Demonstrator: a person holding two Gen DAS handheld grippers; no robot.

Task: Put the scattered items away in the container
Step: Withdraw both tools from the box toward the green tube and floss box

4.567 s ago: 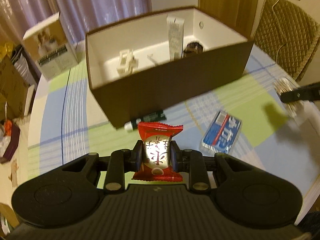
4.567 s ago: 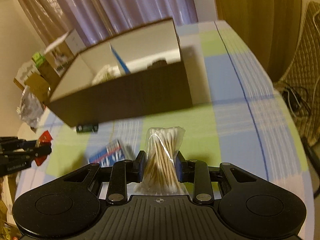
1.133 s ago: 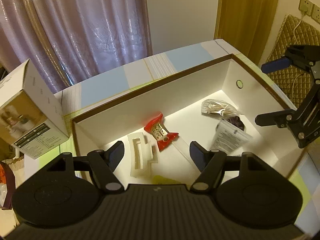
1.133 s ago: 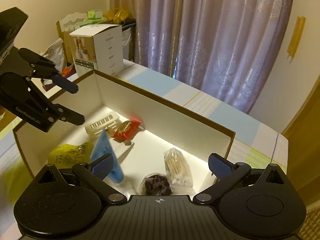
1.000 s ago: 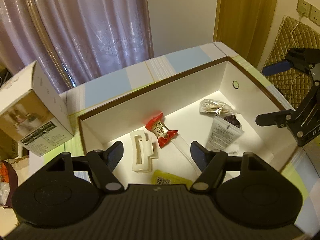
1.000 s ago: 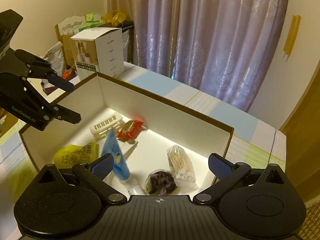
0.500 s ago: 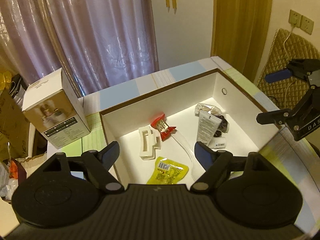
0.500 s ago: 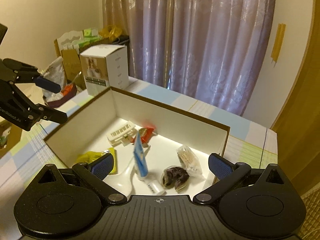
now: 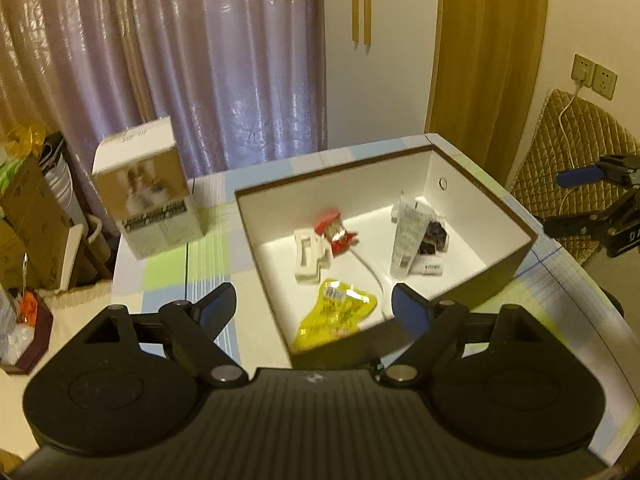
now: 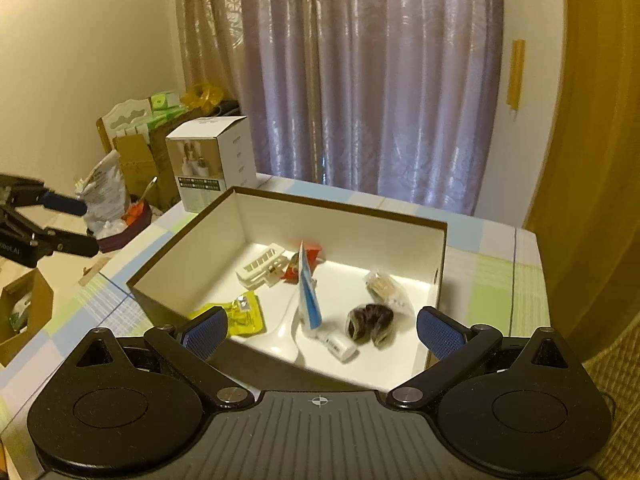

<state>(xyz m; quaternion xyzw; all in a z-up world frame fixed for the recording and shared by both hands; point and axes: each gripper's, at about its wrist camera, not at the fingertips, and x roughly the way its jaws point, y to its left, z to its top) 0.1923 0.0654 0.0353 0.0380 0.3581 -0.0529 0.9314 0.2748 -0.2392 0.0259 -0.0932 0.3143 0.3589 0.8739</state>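
Observation:
The brown box with a white inside stands on the checked tablecloth. In it lie a red candy wrapper, a white clip, a yellow packet, a tube and a dark bundle. The right wrist view adds the bag of cotton swabs near the box's right wall, beside the tube. My left gripper hangs open and empty above the box's near left corner. My right gripper hovers open and empty over the near edge.
A white product box stands on the table left of the brown box. A quilted chair is at the right behind my right gripper. Cardboard boxes and bags crowd the floor at the left. Curtains hang behind.
The candy and the cotton swabs, held in the oldest frames, now lie in the box. Both grippers, open for the last second, have kept rising and drawing back from the box.

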